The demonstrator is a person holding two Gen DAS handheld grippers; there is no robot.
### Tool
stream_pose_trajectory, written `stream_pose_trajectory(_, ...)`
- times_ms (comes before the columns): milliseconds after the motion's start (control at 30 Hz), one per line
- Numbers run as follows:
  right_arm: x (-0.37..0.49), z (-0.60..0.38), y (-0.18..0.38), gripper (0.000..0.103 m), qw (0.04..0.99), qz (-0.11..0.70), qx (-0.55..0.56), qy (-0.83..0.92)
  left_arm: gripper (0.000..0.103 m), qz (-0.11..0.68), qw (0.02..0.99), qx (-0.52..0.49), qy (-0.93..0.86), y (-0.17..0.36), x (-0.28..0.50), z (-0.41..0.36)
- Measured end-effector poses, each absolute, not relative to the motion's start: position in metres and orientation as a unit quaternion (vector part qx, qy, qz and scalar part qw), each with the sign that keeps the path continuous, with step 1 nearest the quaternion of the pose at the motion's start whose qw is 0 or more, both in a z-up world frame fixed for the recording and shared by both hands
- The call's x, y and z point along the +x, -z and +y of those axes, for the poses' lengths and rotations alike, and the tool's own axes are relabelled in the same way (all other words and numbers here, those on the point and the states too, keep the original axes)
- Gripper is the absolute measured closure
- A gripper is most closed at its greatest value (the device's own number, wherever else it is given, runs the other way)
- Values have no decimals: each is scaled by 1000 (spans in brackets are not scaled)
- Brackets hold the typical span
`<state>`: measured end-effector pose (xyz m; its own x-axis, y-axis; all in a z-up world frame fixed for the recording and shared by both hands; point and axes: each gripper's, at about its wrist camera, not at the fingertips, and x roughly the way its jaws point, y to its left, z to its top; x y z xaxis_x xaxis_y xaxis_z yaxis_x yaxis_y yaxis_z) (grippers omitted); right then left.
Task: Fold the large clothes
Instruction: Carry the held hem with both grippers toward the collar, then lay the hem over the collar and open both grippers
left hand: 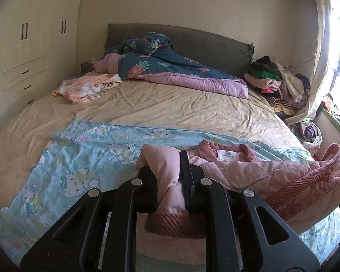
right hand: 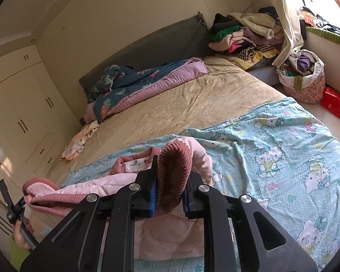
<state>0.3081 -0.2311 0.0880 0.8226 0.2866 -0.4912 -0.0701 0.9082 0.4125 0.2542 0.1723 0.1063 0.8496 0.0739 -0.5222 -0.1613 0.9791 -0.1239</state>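
Bedroom: large bed (left hand: 170, 104) in tan sheet, grey headboard behind, cream wardrobe (left hand: 31, 45) on one side, bright window on the other.
Landmark: blue cartoon-cat quilt (right hand: 272, 149) spread across the near end of the bed.
Task garment: pink quilted jacket (left hand: 249, 170) with darker ribbed cuffs and collar, hanging just above the near edge of the quilt, collar and white label toward the headboard.
Left hand-held gripper (left hand: 170, 188): closed narrow on a bunched pink sleeve, ribbed cuff poking out below the jaws.
Right hand-held gripper (right hand: 170, 190): clamped on the other ribbed cuff, blue pads pressing both sides of the knit.
Person: hand (right hand: 22, 231) around the left tool's handle, seen in the right wrist view, off the quilt's near-left corner.
Key relation: jacket stretched between the two tools, long axis running sideways along the quilt's near edge; neither hand clearly nearer the quilt.
Judged step: carrying the jacket over the quilt to lay it flat before folding; folding itself not yet begun.
Next move calls for: lowering both cuffs evenly, keeping the body spread rather than sagging in the middle.
Beyond the quilt: rumpled floral duvet (left hand: 170, 68) by the headboard, small pale peach garment (left hand: 86, 86) at the far left.
Right of the quilt: heaped clothes pile (right hand: 244, 36), patterned basket (right hand: 303, 86), red box (right hand: 334, 105).
Obstruction: nothing lying on the quilt's middle.
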Motion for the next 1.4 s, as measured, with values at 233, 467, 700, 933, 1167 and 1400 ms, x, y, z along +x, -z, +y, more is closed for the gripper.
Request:
stream_pose_trajectory(233, 328, -235, -83, 87, 929, 297, 202, -92, 93, 272, 957, -74, -66, -104, 269, 172)
stream_pose_trajectory(467, 345, -238, -74, 87, 924, 309, 206, -88, 92, 273, 957, -64, -70, -100, 279, 168)
stream_pose_trajectory(700, 357, -242, -64, 84, 919, 314, 221, -90, 92, 279, 956, -58, -71, -94, 288, 170)
stream_pose_trajectory(933, 364, -246, -61, 72, 918, 310, 231, -91, 92, 279, 956, -56, -71, -92, 291, 169)
stream_pose_trajectory(1167, 364, -249, -64, 41, 928, 287, 222, -80, 91, 283, 955, -52, -72, -84, 302, 166)
stream_pose_trajectory(1400, 359, -229, -28, 26, 930, 315, 170, -77, 87, 296, 952, -41, -73, -66, 314, 159)
